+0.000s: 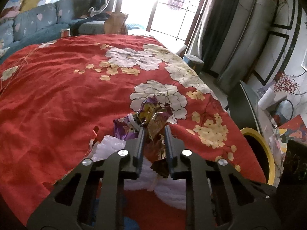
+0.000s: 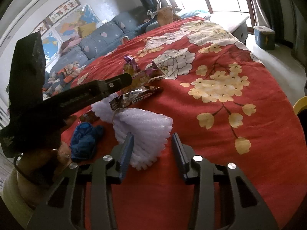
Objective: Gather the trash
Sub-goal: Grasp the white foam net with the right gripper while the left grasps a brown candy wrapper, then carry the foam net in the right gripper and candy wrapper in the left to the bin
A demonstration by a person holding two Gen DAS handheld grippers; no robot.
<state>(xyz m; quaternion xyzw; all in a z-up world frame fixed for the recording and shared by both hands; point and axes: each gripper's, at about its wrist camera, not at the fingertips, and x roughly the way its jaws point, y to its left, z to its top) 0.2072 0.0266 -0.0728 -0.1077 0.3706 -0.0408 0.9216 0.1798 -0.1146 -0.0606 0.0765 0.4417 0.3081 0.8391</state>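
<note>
Trash lies on a table with a red flowered cloth (image 1: 57, 95). My left gripper (image 1: 154, 128) is shut on a brown and gold snack wrapper (image 1: 156, 126), with a purple wrapper (image 1: 149, 105) just beyond. In the right wrist view the left gripper (image 2: 126, 80) reaches in from the left over the purple wrappers (image 2: 134, 67) and a dark brown wrapper (image 2: 136, 95). My right gripper (image 2: 152, 136) is open, its fingers on either side of a white foam net (image 2: 145, 126). A crumpled blue bag (image 2: 84, 140) lies to the left of the net.
A yellow-rimmed bin (image 1: 257, 153) stands beyond the table's right edge. A blue sofa (image 2: 99, 38) with cushions and clothes is behind the table. A brown paper bag (image 1: 116, 23) and a small tin (image 1: 65, 32) sit at the far edge. A window is behind.
</note>
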